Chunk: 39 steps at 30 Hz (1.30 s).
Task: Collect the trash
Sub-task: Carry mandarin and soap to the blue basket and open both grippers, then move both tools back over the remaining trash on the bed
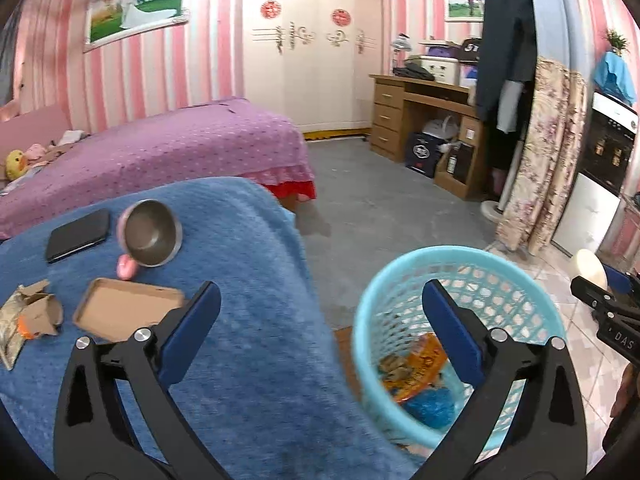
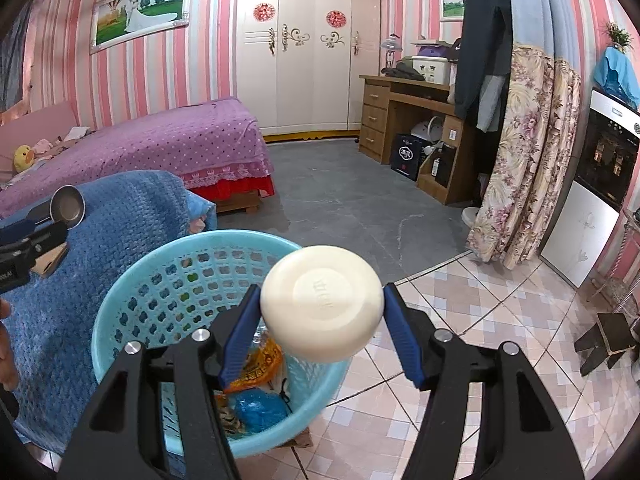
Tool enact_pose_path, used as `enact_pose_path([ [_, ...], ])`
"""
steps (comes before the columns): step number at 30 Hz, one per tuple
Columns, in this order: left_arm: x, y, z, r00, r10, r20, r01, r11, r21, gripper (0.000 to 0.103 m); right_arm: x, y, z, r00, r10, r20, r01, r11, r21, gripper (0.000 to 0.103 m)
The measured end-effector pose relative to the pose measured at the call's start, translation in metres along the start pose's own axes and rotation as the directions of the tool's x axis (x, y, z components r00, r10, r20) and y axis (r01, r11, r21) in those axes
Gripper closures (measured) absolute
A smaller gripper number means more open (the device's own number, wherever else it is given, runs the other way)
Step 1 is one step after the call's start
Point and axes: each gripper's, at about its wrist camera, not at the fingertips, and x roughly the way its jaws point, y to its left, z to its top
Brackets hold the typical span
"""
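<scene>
Partly done. Light-blue perforated plastic basket (image 2: 168, 300) already holds an orange snack wrapper (image 2: 260, 364) and crumpled blue plastic (image 2: 260, 408). Right gripper (image 2: 322, 320) fingers clamp a round cream soap bar (image 2: 322, 304) above the basket's 3 o'clock rim. Left gripper (image 1: 320, 328) fingers wide, empty. Torn cardboard scraps (image 1: 36, 312) and flat brown cardboard tray (image 1: 128, 308) remain at 9 o'clock on the blue-towelled counter (image 1: 248, 320).
</scene>
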Motion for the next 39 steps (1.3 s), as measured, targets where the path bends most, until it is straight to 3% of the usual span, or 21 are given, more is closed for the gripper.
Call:
enact_pose_path([
  [11,-0.021,0.029,-0.007,0.999,0.043,0.020,-0.043,0.999,-0.015,0.006,0.022,0.038,-0.004,0.998,0.050,-0.021,-0.051,0.998,-0.038,0.041],
  [16,-0.032,0.035,-0.012,0.998,0.060,0.034,-0.060,0.998,0.000,0.006,0.017,0.047,-0.003,0.999,0.047,-0.001,-0.047,0.998,-0.048,0.017],
  [19,-0.037,0.039,-0.014,0.997,0.071,0.042,-0.071,0.998,0.001,0.006,0.012,0.047,-0.001,1.000,0.023,0.012,-0.022,0.999,-0.033,0.009],
  [30,-0.061,0.074,-0.019,0.993,0.102,0.058,-0.101,0.995,-0.020,0.006,-0.001,0.066,0.011,0.999,0.018,0.033,-0.017,0.999,-0.043,0.005],
  [39,-0.079,0.133,-0.031,0.979,0.198,0.051,-0.194,0.978,-0.074,0.006,-0.004,0.105,0.015,0.996,0.078,0.036,-0.076,0.996,-0.047,0.005],
])
